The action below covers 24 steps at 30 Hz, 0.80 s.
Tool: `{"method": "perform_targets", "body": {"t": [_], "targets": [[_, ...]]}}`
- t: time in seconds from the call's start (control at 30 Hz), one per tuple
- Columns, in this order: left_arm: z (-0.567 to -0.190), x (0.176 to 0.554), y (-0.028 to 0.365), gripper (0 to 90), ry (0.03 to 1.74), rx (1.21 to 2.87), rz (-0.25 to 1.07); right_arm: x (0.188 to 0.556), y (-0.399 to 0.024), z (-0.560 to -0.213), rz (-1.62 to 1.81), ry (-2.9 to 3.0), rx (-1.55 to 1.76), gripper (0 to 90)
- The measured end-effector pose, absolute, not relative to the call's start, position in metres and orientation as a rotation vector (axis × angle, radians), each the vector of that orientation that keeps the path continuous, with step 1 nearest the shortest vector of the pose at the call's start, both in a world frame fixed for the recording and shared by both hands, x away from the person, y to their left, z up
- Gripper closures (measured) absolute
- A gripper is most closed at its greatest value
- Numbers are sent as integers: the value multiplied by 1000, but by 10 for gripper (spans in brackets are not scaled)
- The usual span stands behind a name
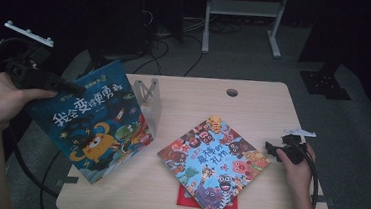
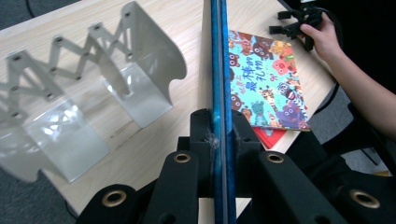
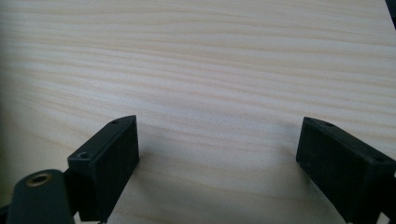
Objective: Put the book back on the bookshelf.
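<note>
Left gripper point(image 1: 77, 90) is pinching the blue book point(image 1: 94, 122) by its edge above the worktop point(image 1: 254, 102) beside the bookend rack point(image 1: 149, 101), right gripper point(image 1: 270, 148) is sitting wide and empty, so it's probably risking the book swinging or slipping.

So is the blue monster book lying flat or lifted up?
Lifted up. The left tongs pinch the blue book by its edge, holding it tilted above the table beside the metal bookstand.

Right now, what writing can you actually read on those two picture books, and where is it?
"我会变得更勇敢": large pale title on the blue book, held in the left gripper.
"最棒的礼物": the title as best it reads, on the colourful book lying flat on the table.
Small print on the blue book's top corner: too blurred to read.
</note>
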<state>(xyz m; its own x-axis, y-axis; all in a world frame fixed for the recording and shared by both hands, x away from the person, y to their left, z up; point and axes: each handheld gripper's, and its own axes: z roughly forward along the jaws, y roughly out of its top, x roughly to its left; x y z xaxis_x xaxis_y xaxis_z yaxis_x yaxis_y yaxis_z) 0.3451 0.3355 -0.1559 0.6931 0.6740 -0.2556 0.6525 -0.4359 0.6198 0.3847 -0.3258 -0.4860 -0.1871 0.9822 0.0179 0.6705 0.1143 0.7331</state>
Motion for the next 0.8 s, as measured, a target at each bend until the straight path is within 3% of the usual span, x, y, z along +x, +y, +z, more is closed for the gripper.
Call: {"method": "perform_targets", "body": {"t": [0.8], "targets": [[-165, 329, 406, 827, 1235, 2090, 128, 385, -326, -486, 854, 1917, 1600, 120]]}}
